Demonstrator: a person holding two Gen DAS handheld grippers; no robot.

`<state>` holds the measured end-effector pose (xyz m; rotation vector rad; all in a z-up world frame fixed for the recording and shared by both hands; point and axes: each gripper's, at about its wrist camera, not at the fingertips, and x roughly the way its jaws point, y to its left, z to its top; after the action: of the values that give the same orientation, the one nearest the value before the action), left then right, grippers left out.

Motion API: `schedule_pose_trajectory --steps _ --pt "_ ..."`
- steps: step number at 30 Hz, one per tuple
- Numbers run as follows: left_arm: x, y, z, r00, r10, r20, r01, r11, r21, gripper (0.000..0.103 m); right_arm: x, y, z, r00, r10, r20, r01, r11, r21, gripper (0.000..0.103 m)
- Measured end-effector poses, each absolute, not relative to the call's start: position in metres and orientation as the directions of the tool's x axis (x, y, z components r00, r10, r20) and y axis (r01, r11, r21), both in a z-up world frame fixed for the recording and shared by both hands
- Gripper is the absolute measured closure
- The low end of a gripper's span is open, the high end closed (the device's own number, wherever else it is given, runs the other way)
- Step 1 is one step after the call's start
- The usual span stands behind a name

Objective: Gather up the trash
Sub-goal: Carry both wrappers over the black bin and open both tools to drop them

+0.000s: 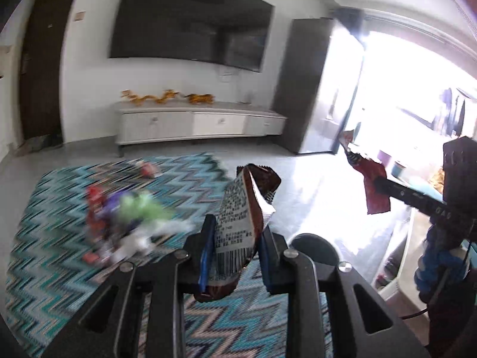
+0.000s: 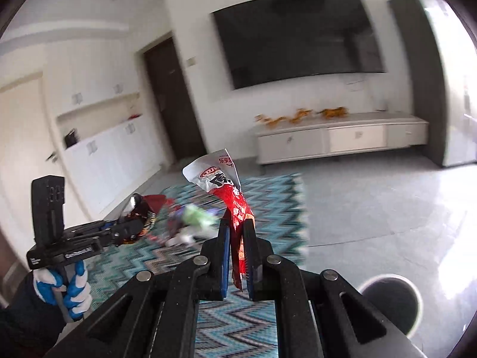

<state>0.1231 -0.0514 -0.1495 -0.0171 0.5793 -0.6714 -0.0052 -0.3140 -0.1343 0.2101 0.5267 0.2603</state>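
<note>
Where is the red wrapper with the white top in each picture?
Left wrist view: the red wrapper hangs at the right edge, pinched by the right gripper.
Right wrist view: the red wrapper stands at centre, between the gripper's fingers.
Shared landmark: the TV on the wall.

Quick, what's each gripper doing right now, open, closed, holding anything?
Left gripper: closed on a brown wrapper with a barcode.
Right gripper: closed on a red and white wrapper.
</note>
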Motion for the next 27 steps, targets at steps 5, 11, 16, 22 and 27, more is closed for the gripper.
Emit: schedule_pose_trajectory --steps 5,11,16,22,27 --pt "0.139 -0.128 -0.143 0.553 -0.644 -0.529 0.660 0.726 -0.194 0.078 -0.015 -0.380 -0.150 0.860 0.160 -0.484 -0.002 0.950 0.311 0.095" --pt "0.173 -0.230 -0.165 0.439 -0.656 -0.614 0.713 0.670 -0.205 0.078 -0.014 -0.454 -0.193 0.826 0.028 -0.563 0.219 0.904 0.367 0.094" --pt "0.202 -0.316 -0.206 0.319 -0.640 -0.699 0.730 0.636 -0.249 0.078 -0.002 -0.511 -0.240 0.767 -0.007 -0.641 0.351 0.841 0.412 0.094" --pt "0.223 -0.395 -0.261 0.223 -0.591 -0.775 0.729 0.629 -0.270 0.078 0.011 -0.560 -0.303 0.682 -0.008 -0.731 0.464 0.778 0.424 0.094" --pt "0.235 -0.436 -0.288 0.142 -0.593 -0.792 0.715 0.615 -0.333 0.073 0.026 -0.581 -0.343 0.631 0.011 -0.776 0.520 0.736 0.434 0.087"
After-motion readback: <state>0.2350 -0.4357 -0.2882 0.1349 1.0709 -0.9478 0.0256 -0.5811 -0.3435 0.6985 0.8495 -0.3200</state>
